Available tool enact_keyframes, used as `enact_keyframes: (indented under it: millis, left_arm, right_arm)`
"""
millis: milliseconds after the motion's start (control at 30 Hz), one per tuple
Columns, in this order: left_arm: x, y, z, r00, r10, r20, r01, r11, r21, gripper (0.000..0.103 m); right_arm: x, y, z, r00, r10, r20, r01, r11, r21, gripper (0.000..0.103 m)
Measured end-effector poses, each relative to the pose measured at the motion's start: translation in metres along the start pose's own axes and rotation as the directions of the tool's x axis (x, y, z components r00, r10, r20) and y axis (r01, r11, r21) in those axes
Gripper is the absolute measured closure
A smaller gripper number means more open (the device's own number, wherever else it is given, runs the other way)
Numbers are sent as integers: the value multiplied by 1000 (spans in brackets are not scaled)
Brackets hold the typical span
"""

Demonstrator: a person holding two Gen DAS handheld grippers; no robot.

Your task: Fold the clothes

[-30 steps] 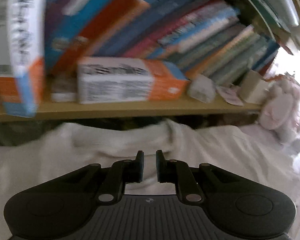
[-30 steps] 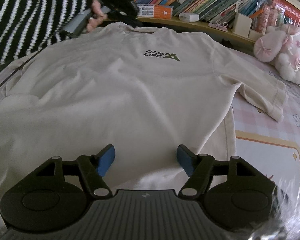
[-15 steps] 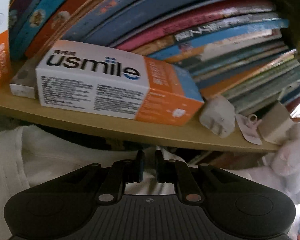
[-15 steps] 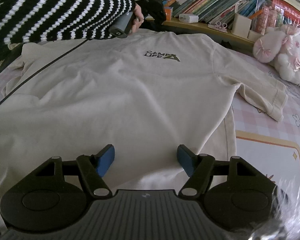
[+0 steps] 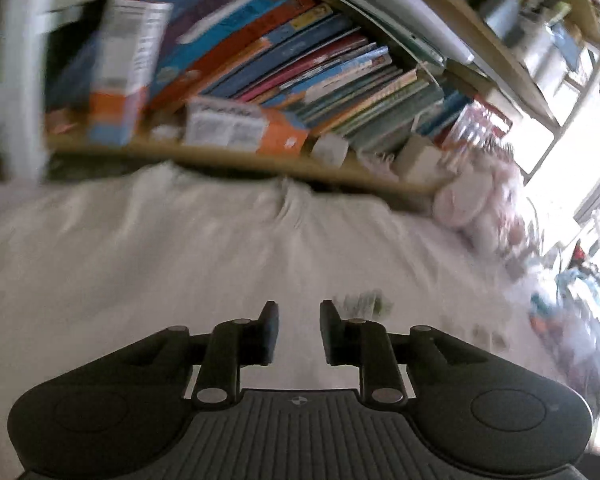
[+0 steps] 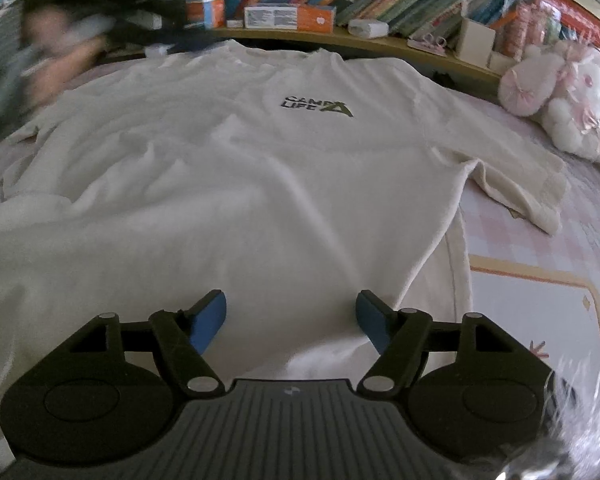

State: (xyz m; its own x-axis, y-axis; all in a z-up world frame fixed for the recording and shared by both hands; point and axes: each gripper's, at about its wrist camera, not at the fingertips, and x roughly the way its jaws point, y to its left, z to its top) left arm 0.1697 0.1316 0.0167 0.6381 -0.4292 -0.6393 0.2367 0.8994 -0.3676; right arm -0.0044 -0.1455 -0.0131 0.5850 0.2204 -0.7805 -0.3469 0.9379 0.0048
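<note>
A cream T-shirt with a dark "CAMP LIFE" chest print lies spread face up on the bed, collar toward the bookshelf. My right gripper is open and empty, just above the shirt's lower hem. My left gripper is open a little and empty, over the shirt's upper part; that view is blurred by motion. The person's left hand shows blurred at the far left of the right wrist view, near the shirt's left shoulder.
A low wooden shelf with books and an orange-and-white box runs along the bed's far side. A pink plush toy sits at the right. The pink checked bedsheet shows right of the shirt.
My left gripper has pulled back from the collar by the shelf, opened slightly and swung left. The right gripper has not moved.
</note>
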Motion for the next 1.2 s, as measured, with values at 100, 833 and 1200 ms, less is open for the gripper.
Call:
enact_keyframes:
  millis: [100,833,1200]
  left_arm:
    - [-39,7,-35,997,82,-15,-82,997,4,81]
    - [-185,-55,-180,855,517,42,-508,851,-131,25]
    - [-199,-102,-234,801,598,-19,-579,767,-277,22]
  right_arm:
    - [-7,6,-1,999,-37,-1,37,999,2,36]
    - [-96,-59,-79,1000,29,-8,-27,973,231,39]
    - [-111,-76,-120,991,135,-16,-128,968,215,44]
